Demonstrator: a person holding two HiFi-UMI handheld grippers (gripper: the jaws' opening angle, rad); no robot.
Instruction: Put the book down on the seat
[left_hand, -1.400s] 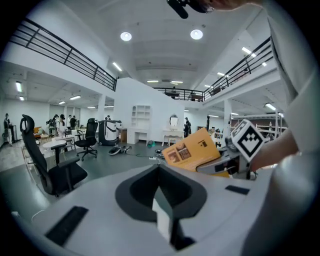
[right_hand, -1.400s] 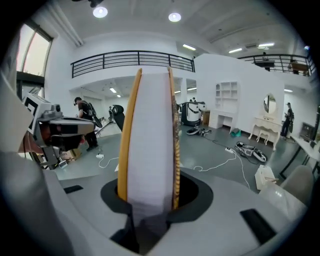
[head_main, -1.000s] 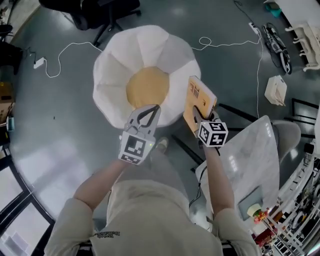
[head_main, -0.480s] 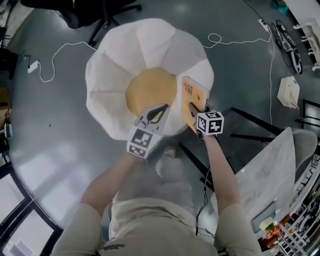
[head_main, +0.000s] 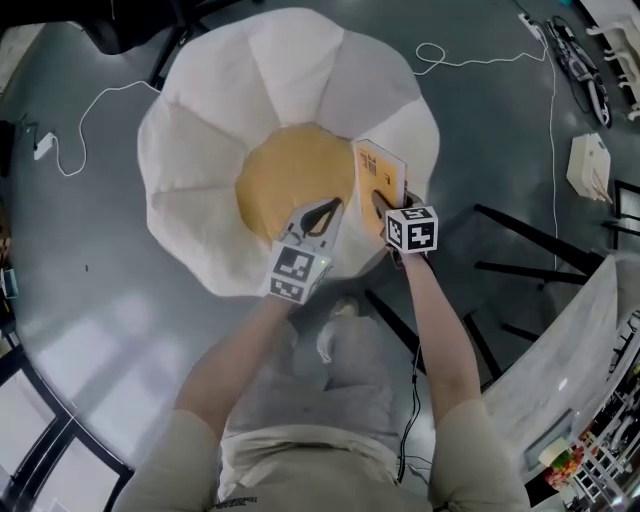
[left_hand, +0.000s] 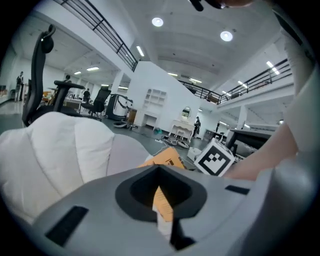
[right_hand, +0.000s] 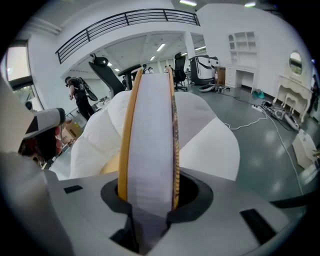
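The seat is a white, petal-shaped floor cushion with an orange centre. My right gripper is shut on an orange book, held upright on edge over the seat's right side, just beside the orange centre. In the right gripper view the book stands between the jaws of the right gripper, page edges toward the camera. My left gripper hovers over the seat's near edge, jaws together and empty. The left gripper view looks past the left gripper at the book.
White cables trail on the grey floor at the far left and far right. A black metal frame lies right of the seat. A marble-topped table stands at the lower right, a white object beyond it.
Both grippers have moved forward over the seat. The book has gone from beside the seat's right rim to above its right side, still upright in the right gripper.
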